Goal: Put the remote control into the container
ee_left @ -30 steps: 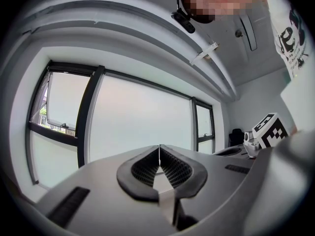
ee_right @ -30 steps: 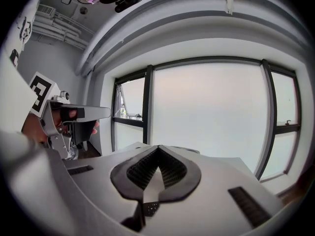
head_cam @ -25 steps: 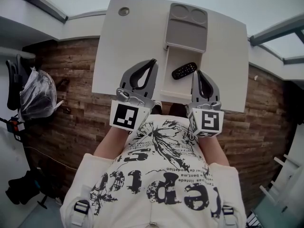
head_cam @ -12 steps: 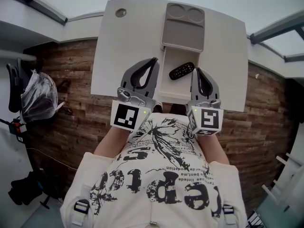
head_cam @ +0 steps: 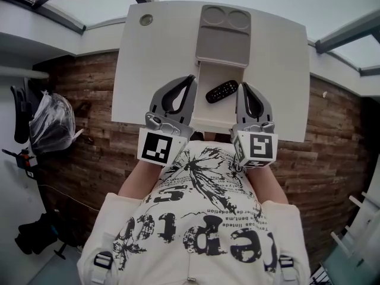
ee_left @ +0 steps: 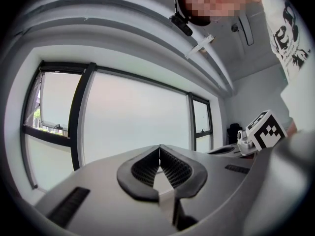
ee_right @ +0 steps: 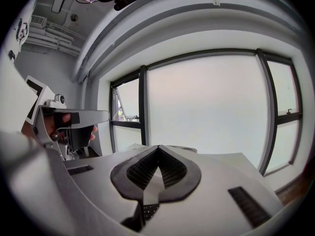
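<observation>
**A:** Left tool (head_cam: 190, 78) first: is it gripping anything?

**B:** No, its jaws are pressing together with nothing between them. The right tool (head_cam: 244, 87) is doing the same, its ribbed jaws meeting at the tips.

**A:** Where is the remote control (head_cam: 222, 91) lying?

**B:** It is lying slantwise inside the open container (head_cam: 205, 116), between the two tools and touching neither.

**A:** And the container?

**B:** It is sitting on the white worktop (head_cam: 148, 70), reaching the near edge, with its grey lid (head_cam: 222, 40) lying flipped open at the far end. Both tools are pointing across that near edge, one flanking each side of the container.
</observation>
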Tool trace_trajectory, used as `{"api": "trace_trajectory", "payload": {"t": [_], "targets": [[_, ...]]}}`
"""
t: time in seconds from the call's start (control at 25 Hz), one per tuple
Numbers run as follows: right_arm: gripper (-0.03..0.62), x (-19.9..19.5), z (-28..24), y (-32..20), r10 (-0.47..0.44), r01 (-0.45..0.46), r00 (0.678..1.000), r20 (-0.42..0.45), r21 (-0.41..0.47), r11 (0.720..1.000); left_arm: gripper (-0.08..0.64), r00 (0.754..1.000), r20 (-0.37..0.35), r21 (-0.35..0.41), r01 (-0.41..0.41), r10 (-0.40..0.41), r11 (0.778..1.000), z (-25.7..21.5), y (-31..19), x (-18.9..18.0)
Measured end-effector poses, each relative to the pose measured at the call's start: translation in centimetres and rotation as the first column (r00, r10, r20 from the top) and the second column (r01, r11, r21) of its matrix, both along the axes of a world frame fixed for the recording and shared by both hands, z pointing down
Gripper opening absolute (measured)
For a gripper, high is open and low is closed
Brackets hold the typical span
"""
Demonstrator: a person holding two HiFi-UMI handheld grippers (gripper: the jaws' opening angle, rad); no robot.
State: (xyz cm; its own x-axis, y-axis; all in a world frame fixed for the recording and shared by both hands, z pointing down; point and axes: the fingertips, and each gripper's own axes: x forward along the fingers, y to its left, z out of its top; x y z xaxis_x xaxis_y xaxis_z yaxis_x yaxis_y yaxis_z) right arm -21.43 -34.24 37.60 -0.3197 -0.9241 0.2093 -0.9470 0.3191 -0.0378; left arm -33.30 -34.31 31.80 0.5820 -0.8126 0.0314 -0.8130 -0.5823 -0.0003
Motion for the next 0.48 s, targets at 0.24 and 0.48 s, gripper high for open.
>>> {"api": "trace_trajectory", "payload": {"t": [0.24,0.48], "targets": [[0.002,1.8,0.4,-0.9,-0.005,0.006,1.000,0.005,-0.020,1.000,0.011,1.000,-0.008,-0.057,-0.021,0.020,0.998,1.0,-0.6,1.9],[0.002,2.9,-0.1,-1.3,-0.017,0.017,1.000,-0.006,-0.016,1.000,0.011,1.000,0.010,-0.030,-0.008,0.009,1.000,0.3,-1.2,3.3]]}}
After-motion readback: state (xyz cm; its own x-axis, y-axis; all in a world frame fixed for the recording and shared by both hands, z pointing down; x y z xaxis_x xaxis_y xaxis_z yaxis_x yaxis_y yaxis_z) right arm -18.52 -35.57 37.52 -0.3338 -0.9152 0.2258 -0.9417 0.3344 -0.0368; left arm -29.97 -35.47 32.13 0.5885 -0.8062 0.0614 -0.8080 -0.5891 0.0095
